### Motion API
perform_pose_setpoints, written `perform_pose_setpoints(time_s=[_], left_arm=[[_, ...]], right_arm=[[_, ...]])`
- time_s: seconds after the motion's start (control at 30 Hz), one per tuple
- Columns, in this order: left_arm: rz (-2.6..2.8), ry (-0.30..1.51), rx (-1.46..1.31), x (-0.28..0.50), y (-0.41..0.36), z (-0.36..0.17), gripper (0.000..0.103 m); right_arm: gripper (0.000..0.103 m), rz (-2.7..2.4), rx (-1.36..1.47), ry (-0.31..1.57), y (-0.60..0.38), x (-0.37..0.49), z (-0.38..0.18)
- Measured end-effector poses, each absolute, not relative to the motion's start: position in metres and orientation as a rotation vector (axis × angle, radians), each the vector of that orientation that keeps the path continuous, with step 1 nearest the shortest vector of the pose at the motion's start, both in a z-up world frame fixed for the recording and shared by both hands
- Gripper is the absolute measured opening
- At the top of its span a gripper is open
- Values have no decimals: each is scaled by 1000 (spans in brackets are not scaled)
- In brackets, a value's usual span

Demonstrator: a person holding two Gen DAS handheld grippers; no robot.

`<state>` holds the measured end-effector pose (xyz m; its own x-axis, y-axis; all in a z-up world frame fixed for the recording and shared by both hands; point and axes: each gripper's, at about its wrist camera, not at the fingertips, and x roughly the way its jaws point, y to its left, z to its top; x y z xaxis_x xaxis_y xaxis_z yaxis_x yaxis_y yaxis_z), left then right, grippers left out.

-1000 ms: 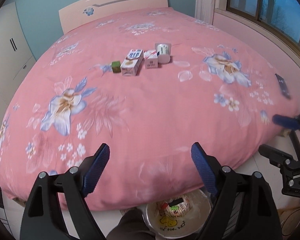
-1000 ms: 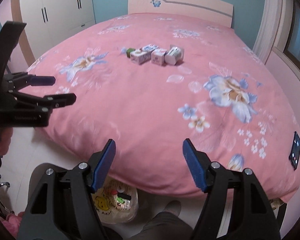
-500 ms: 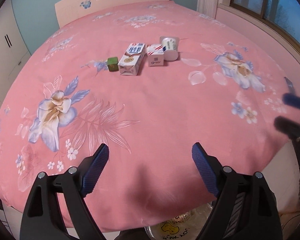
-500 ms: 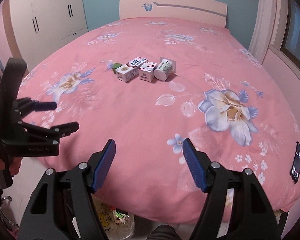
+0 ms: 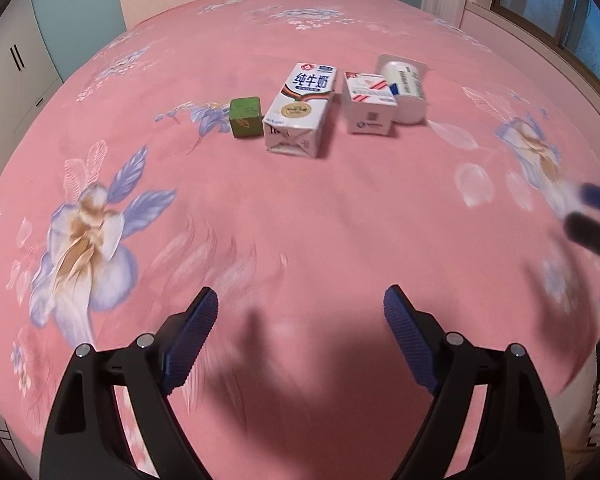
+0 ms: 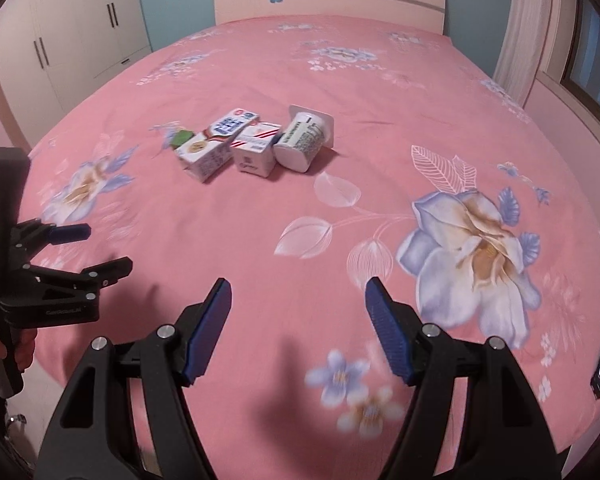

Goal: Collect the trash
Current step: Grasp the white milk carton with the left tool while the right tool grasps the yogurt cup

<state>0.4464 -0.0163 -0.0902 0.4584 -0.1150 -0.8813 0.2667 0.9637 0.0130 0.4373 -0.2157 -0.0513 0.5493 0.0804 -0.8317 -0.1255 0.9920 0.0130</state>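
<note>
Four trash items in a row mid-bed: small green cube [image 5: 245,117], white milk carton [image 5: 300,110] on its side, smaller white box [image 5: 370,103], white yogurt cup [image 5: 406,87] tipped over, touching box.

We hold our left gripper [image 5: 300,312] over the near part of the bed [image 5: 340,208], tipped down toward it. Its two blue pads [image 5: 190,344] stand wide apart with nothing between them. Our right gripper [image 6: 298,322] hangs over the near part of the bed too, just to the right of the left one, jaws apart and empty (not quite as wide). A hand [image 6: 4,350] grips the left gripper's handle, low beside the bed's near edge.
</note>
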Motion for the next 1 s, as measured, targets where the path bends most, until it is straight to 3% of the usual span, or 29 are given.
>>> perform_pose_setpoints(time_s=[0.4, 1.0], left_arm=[[-259, 1124, 113, 530, -20, -128, 87], [-290, 1077, 174, 608, -41, -128, 87]], right_arm=[[69, 96, -9, 1046, -225, 533, -90], [69, 142, 251, 1119, -238, 638, -105]])
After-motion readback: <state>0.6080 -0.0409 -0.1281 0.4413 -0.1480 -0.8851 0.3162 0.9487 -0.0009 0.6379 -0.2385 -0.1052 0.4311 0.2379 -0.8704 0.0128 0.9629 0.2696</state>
